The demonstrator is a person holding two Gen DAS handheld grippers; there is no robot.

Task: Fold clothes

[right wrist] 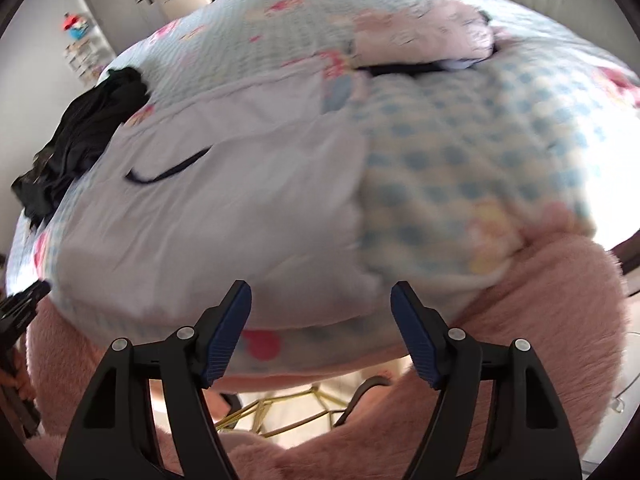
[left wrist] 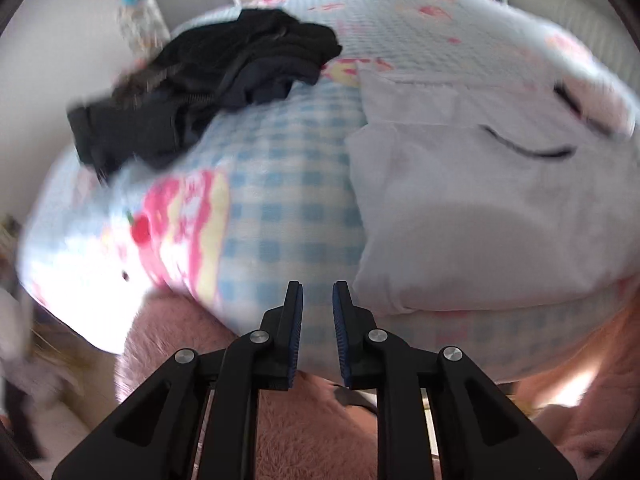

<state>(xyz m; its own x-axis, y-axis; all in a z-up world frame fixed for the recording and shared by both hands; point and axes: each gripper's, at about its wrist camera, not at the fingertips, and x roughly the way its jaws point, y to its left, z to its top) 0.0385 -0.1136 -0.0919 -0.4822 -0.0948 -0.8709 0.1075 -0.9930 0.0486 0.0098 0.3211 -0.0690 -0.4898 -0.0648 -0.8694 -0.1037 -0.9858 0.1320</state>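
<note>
A white garment (left wrist: 480, 200) with a thin dark curved trim lies folded flat on the blue-checked bed cover (left wrist: 280, 200); the right wrist view shows this white garment (right wrist: 224, 208) at its centre. A heap of black clothes (left wrist: 208, 88) sits at the bed's far left, and the same black clothes (right wrist: 80, 136) show in the right wrist view. My left gripper (left wrist: 317, 294) hovers near the bed's front edge, left of the white garment, its fingers slightly apart and empty. My right gripper (right wrist: 321, 294) is wide open over the garment's near edge, holding nothing.
A pale folded piece (right wrist: 424, 32) rests on something dark at the bed's far side. Pink fluffy fabric (right wrist: 540, 340) fills the foreground below the bed edge. A yellow wire frame (right wrist: 280, 408) stands on the floor. Shelves (right wrist: 80, 48) line the wall at left.
</note>
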